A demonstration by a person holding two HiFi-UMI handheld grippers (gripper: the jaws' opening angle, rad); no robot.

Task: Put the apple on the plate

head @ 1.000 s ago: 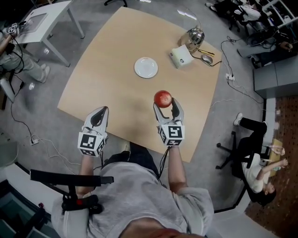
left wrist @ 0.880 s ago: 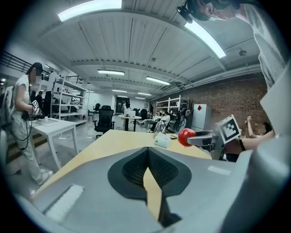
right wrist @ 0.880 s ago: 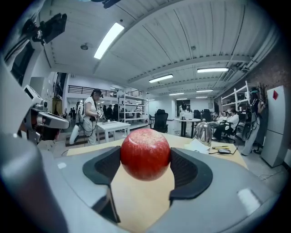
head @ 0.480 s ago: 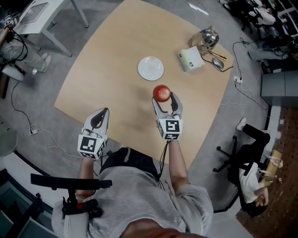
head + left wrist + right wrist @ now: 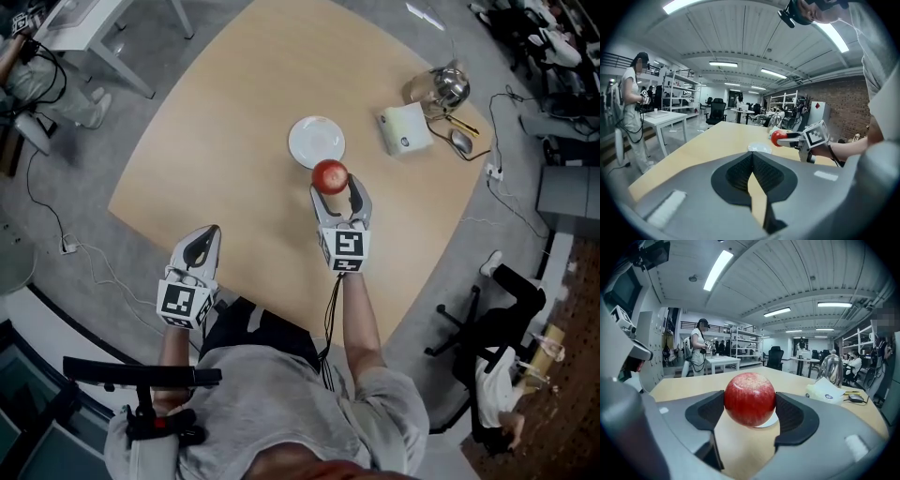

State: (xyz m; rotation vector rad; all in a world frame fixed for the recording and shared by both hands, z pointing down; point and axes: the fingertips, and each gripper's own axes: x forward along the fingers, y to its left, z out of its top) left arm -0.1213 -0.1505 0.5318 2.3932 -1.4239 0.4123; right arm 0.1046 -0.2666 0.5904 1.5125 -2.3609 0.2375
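A red apple (image 5: pixel 329 175) is held in the air above a wooden table (image 5: pixel 234 141), at the near rim of a white plate (image 5: pixel 316 142). The right gripper (image 5: pixel 335 190) grasps it, one jaw pressing each side. The person's right arm reaches straight forward over the table, the gripper level. The left gripper (image 5: pixel 207 234) is held back at the table's near edge with that arm drawn in close to the body. Its jaws are clenched together with nothing between them.
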